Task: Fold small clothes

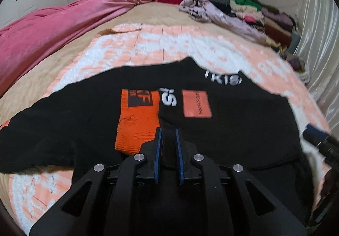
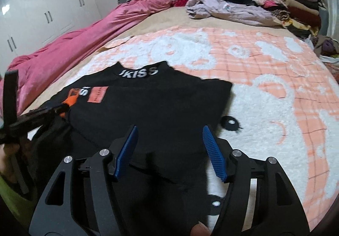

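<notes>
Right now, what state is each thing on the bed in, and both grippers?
Black shirt: lying flat on the blanket, partly folded, collar lettering facing up.
Orange sleeve: laid over the shirt front.
Left gripper: jaws slightly apart, nothing clamped.
Right gripper: open above the shirt, holding nothing.
Pink quilt: bunched along the bed's edge.
Clothes pile: stacked by the headboard.
</notes>
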The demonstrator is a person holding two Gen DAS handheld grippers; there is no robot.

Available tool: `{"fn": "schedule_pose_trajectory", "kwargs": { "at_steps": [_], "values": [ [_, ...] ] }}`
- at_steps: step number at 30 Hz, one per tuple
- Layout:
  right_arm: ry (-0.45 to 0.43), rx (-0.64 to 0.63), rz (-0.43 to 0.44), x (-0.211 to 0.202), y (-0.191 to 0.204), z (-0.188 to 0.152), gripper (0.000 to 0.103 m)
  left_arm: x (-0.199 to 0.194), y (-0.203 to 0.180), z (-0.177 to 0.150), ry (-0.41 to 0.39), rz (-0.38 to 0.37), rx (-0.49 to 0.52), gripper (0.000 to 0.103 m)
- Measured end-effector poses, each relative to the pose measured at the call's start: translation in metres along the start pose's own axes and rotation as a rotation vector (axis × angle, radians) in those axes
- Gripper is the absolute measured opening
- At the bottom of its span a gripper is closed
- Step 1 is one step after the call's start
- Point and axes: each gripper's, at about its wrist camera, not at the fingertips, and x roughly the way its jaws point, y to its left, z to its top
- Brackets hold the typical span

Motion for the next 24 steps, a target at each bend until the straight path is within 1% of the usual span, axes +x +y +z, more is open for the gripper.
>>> {"fn": "schedule_pose_trajectory", "kwargs": {
  "at_steps": [1, 6, 8, 11, 15, 19, 21, 22, 23, 24],
  "values": [
    [0.002, -0.002, 0.002, 0.001, 0.001, 0.000, 0.056, 0.003, 0.001, -0.002, 0.007, 0.007, 0.000, 0.017],
    [0.028, -0.038, 0.037, 0.011, 0.014, -0.005, 0.056, 0.010, 0.010, -0.005, 0.027, -0.010, -0.026, 0.018],
    [0.068, -0.044, 0.042, 0.021, 0.017, -0.009, 0.056, 0.011, 0.011, -0.005, 0.028, -0.012, -0.029, 0.018],
    [0.150, -0.031, 0.023, 0.037, 0.015, -0.017, 0.056, 0.012, 0.012, -0.006, 0.031, -0.013, -0.031, 0.018],
    [0.142, -0.028, 0.029, 0.034, 0.016, -0.017, 0.057, 0.010, 0.011, -0.006, 0.033, -0.016, -0.028, 0.020],
    [0.119, -0.026, 0.043, 0.028, 0.020, -0.016, 0.060, 0.002, 0.008, -0.006, 0.030, -0.031, -0.021, 0.032],
    [0.105, -0.035, 0.048, 0.024, 0.025, -0.016, 0.063, -0.003, 0.007, -0.006, 0.028, -0.032, -0.018, 0.035],
    [0.097, -0.042, 0.049, 0.022, 0.028, -0.016, 0.064, -0.005, 0.007, -0.006, 0.026, -0.033, -0.017, 0.039],
    [0.092, -0.049, 0.048, 0.019, 0.030, -0.016, 0.067, -0.009, 0.007, -0.007, 0.026, -0.032, -0.017, 0.047],
    [0.086, -0.053, 0.047, 0.018, 0.031, -0.016, 0.070, -0.012, 0.009, -0.008, 0.024, -0.028, -0.019, 0.052]
  ]
}}
